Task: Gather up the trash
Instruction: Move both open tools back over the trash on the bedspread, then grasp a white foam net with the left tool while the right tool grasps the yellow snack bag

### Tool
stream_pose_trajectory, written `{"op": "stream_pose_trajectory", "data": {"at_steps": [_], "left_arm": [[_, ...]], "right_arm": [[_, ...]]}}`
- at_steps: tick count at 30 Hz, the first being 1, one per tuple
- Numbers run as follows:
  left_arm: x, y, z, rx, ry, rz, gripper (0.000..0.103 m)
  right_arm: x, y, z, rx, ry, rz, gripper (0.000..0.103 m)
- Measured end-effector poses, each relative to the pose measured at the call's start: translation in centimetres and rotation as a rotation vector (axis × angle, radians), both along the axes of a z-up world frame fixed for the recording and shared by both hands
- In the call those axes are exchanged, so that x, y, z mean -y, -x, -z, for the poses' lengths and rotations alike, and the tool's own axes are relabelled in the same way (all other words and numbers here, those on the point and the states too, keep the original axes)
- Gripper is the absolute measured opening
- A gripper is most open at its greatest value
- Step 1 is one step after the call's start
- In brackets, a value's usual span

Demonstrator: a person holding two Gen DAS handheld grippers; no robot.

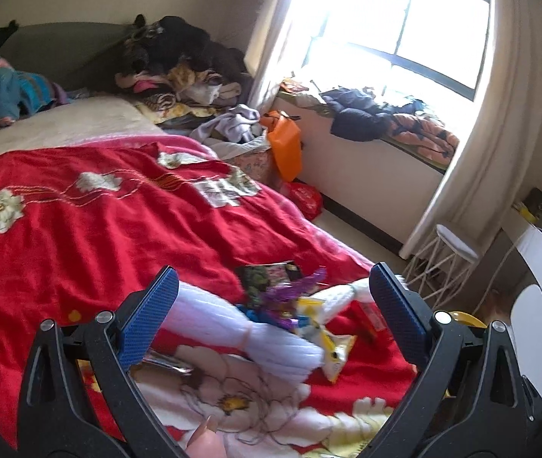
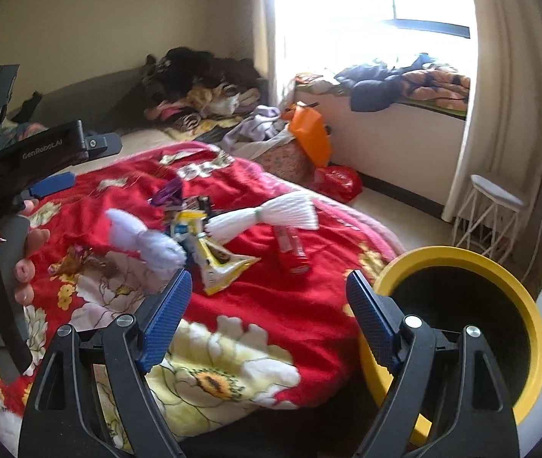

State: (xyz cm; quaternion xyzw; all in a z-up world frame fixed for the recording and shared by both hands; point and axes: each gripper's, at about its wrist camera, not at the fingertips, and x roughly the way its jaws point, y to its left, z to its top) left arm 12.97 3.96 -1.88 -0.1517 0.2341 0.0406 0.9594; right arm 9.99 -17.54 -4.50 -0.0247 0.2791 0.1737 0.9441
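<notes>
Nearest in the right wrist view: yellow bin (image 2: 530, 328) with black inside, standing at the bed's edge just beside the right gripper's (image 2: 269, 297) right finger. Red floral blanket (image 2: 271, 305) covers the bed under both tools.

Trash sits in a loose cluster mid-blanket: yellow snack wrapper (image 2: 221, 267) lying flat, a blurred white tufted bundle (image 2: 148, 242) touching its left side, a second white bundle (image 2: 271, 215) tied in the middle just behind it, a red tube-like packet (image 2: 293, 252) to the right, purple wrapper (image 2: 169, 192) and a dark packet behind. In the left wrist view the same pile sits between the left gripper's (image 1: 271, 294) pads: white bundle, purple wrapper, yellow wrapper, dark packet (image 1: 271, 273).

Farther back: orange bag (image 2: 309, 135) and red plastic bag (image 2: 337, 181) beside the bed, white wire stool (image 2: 492, 206) by the curtain, heap of clothes (image 2: 202, 87) at the headboard, more clothes on the window ledge (image 2: 404, 80).

Right gripper: jaws wide apart, nothing between them, over bare blanket, short of the trash. Left gripper: jaws wide apart, trash framed between the pads; cannot tell if a pad touches the white bundle. Person's hand (image 2: 26, 263) wraps the left tool's handle.
</notes>
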Motion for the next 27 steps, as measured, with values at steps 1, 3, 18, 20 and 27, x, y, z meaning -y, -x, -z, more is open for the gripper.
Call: {"op": "stream_pose_trajectory", "data": {"at_steps": [1, 3, 18, 20, 27], "left_arm": [[-0.6, -0.1, 0.2, -0.010, 0.007, -0.013, 0.092], [-1.2, -0.3, 0.5, -0.021, 0.014, -0.025, 0.092], [-6.4, -2.5, 3.2, -0.163, 0.083, -0.081, 0.092], [-6.9, -3.2, 3.7, -0.185, 0.088, -0.077, 0.092], [-7.7, -4.9, 5.6, -0.248, 0.144, -0.051, 0.071]], "right_arm": [[-0.4, -0.3, 0.1, -0.007, 0.008, -0.012, 0.080], [-1.5, -1.0, 0.4, -0.021, 0.032, -0.047, 0.080], [-6.6, -6.2, 4.0, -0.114, 0.179, -0.136, 0.080], [-7.2, -7.0, 4.5, -0.122, 0.198, -0.143, 0.080], [-9.3, -9.2, 6.0, -0.127, 0.272, -0.188, 0.075]]}}
